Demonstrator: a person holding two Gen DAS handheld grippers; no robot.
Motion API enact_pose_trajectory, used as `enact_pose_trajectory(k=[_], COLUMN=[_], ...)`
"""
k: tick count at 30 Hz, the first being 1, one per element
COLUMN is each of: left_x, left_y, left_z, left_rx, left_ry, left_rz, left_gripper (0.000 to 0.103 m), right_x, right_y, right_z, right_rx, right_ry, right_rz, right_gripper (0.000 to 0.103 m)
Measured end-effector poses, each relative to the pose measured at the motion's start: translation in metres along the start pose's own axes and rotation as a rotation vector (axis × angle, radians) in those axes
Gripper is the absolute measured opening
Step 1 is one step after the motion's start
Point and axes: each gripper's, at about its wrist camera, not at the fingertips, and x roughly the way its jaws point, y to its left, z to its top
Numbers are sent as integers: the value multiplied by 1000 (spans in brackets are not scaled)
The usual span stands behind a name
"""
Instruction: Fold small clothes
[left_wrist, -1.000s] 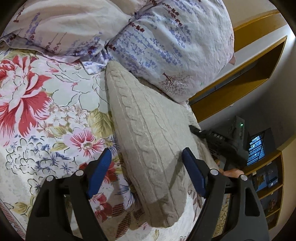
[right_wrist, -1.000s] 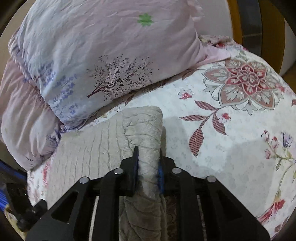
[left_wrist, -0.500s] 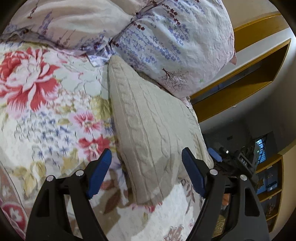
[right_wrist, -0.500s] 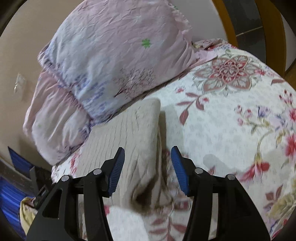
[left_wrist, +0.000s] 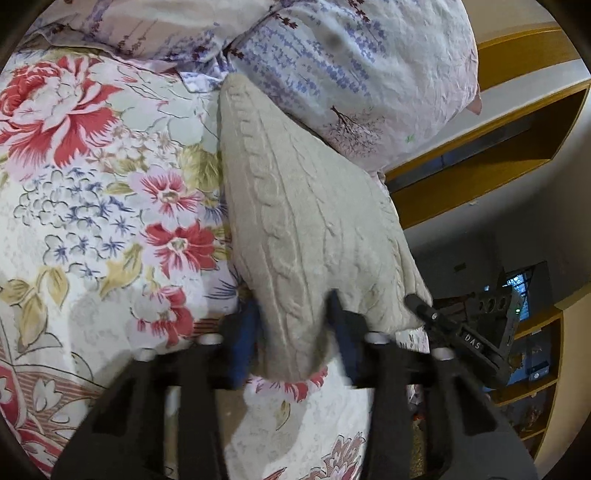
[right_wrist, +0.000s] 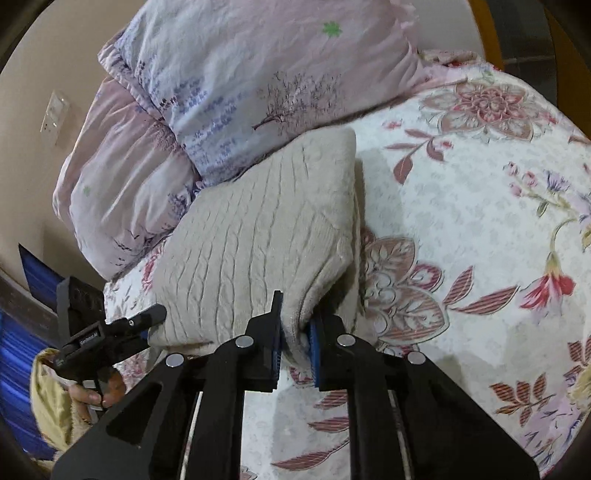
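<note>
Left gripper (left_wrist: 291, 332) jaws, apart before, now clamped on knit sweater (left_wrist: 306, 221), right gripper (right_wrist: 295, 343) re-clamped on its corner

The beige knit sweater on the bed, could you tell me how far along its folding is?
Done: the beige knit sweater already lies as a compact folded panel. In hand: the left claw and right claw each pinch a near corner. Left, probably: one last fold away toward the pillows.
</note>
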Motion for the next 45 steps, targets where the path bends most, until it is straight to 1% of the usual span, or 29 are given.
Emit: enact_pose_trajectory(k=[2,4,7,8,10,11,14,16,17,18,19,20,21,22,23,24,27,29,30,32,33,34,35,36,38,40,42,44,45], left_x=[-3,-8,-13,-13,-12,-10,-8,-10,-11,-12,-15,-17,-19,-19,-18,-15,-1,5,9,14,17,19,20,22,24,26,32,34,35], left_y=[-2,-2,-1,0,2,3,2,-3,-5,-7,-9,-10,-12,-16,-17,-19,-20,-18,-18,-19,-21,-22,-23,-24,-27,-29,-31,-33,-33], left_z=[0,-3,-9,-12,-15,-16,-15,-13,-11,-9,-5,-2,3,9,14,19,37,42,44,45,46,46,46,47,46,45,45,45,44], left_rx=[15,14,25,25,29,30,43,57,61,62,68,71,73,81,90,97,97,98,100,109,122,132,138,149,162,178,187,192,195], left_ry=[-11,-19,-22,-19,-11,-5,1,5,3,-1,-15,-27,-48,-62,-63,-64,-61,-58,-61,-66,-68,-69,-70,-71,-72,-73,-72,-67,-66], left_rz=[1,-12,-22,-21,-11,-7,4,10,14,18,16,21,37,57,65,80,148,185,197,217,230,239,247,259,269,277,281,282,280], left_gripper=[20,17,15,15,15,15,16,21,24,36,52,60,69,74,76,77,78,78,79,81,81,82,82,82,83,85,86,86,87], right_x=[-19,-30,-23,-12,1,7,8,7,4,0,-4,-7,-10,-10,-7,-2,22,39,46,57,62,64,62,56,43,35,42,59,66], right_y=[7,8,-3,-11,-22,-29,-36,-36,-37,-40,-42,-45,-47,-50,-54,-58,-70,-75,-76,-73,-69,-67,-60,-54,-46,-43,-45,-51,-55], right_z=[3,6,3,-2,-10,-14,-14,-12,-9,-5,0,4,9,15,24,31,50,56,58,59,60,60,61,63,66,69,67,62,59], right_rx=[-31,-45,-50,-37,-25,-10,26,33,49,76,103,121,147,173,210,236,301,330,337,323,305,286,246,199,147,119,97,100,111], right_ry=[-76,-111,-72,-28,16,32,34,46,51,46,28,10,-9,-19,-19,-14,28,59,71,84,88,83,52,18,-61,-104,-86,-28,-6], right_rz=[-1,-12,-78,-116,-151,-155,-122,-108,-86,-60,-34,-14,11,37,74,90,94,94,94,88,91,86,66,45,13,-32,-113,-193,-213], right_gripper=[10,9,9,9,9,9,10,13,16,29,42,48,56,58,58,58,58,58,57,45,25,17,11,9,9,8,8,8,8])
